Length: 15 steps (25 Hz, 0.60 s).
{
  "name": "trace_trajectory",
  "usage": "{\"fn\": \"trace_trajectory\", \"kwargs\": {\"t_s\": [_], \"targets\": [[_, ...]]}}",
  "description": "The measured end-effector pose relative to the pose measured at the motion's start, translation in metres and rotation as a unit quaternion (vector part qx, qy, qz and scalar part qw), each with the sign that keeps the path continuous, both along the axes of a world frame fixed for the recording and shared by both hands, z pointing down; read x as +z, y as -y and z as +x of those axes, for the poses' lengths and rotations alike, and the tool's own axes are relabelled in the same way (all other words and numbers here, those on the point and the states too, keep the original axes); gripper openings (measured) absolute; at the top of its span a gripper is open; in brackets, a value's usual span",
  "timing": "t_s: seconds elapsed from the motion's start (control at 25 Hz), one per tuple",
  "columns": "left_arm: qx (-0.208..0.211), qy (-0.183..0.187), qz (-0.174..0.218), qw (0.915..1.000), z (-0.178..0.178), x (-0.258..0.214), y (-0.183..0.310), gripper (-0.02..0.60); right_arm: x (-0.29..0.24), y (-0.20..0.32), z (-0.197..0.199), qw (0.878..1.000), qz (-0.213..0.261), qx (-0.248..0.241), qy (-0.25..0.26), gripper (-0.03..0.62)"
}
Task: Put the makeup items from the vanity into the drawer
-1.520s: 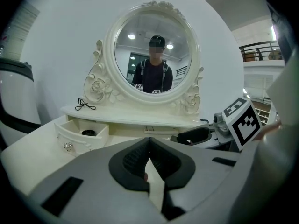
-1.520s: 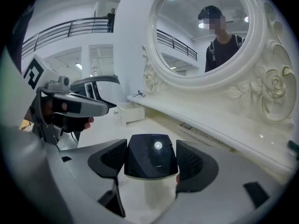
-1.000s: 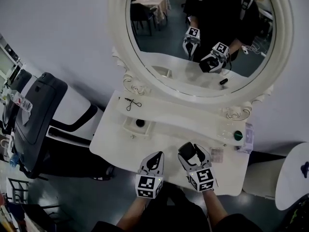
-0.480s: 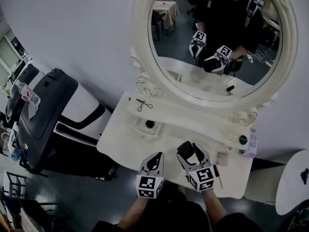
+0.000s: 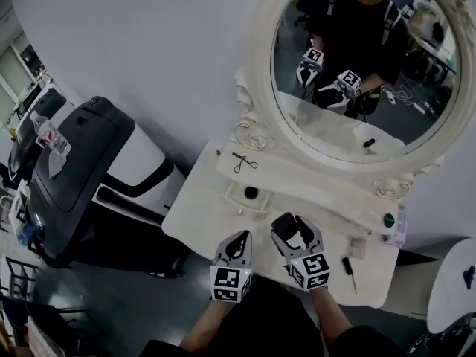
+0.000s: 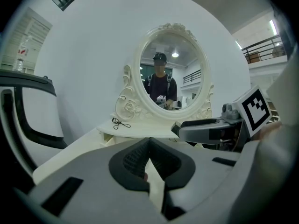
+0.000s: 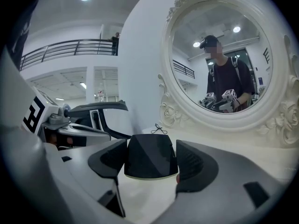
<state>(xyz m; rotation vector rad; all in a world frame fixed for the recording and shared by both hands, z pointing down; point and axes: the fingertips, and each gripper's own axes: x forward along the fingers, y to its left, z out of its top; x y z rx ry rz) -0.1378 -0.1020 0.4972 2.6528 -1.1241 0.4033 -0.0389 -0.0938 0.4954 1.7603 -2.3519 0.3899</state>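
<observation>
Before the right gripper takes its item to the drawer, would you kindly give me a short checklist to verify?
1. Right gripper shut on the black wedge-shaped case: ok.
2. Left gripper shut and empty: ok.
3. Small white drawer in the vanity's raised shelf open: ok.
4. Room left in the drawer: cannot tell; a round black item lies inside.
5. White vanity top cleared: not ok; a black wire eyelash curler, a round green item and a slim black stick lie there.

An eyelash curler (image 5: pixel 244 162) lies on the vanity shelf (image 5: pixel 312 186), behind the open drawer (image 5: pixel 237 194), before the mirror (image 5: pixel 297 73).
</observation>
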Motion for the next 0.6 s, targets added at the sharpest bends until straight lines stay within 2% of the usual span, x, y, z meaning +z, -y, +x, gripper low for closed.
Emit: {"fn": "trace_trajectory", "kwargs": {"t_s": [0.28, 0.6], "targets": [[-0.039, -0.001, -0.008, 0.9992, -0.018, 0.007, 0.029, 0.015, 0.000, 0.038, -0.017, 0.999, -0.003, -0.043, 0.000, 0.350], [-0.066, 0.002, -0.015, 0.9977, -0.013, 0.015, 0.053, 0.015, 0.005, 0.065, -0.027, 0.996, -0.012, -0.084, 0.007, 0.350]]}}
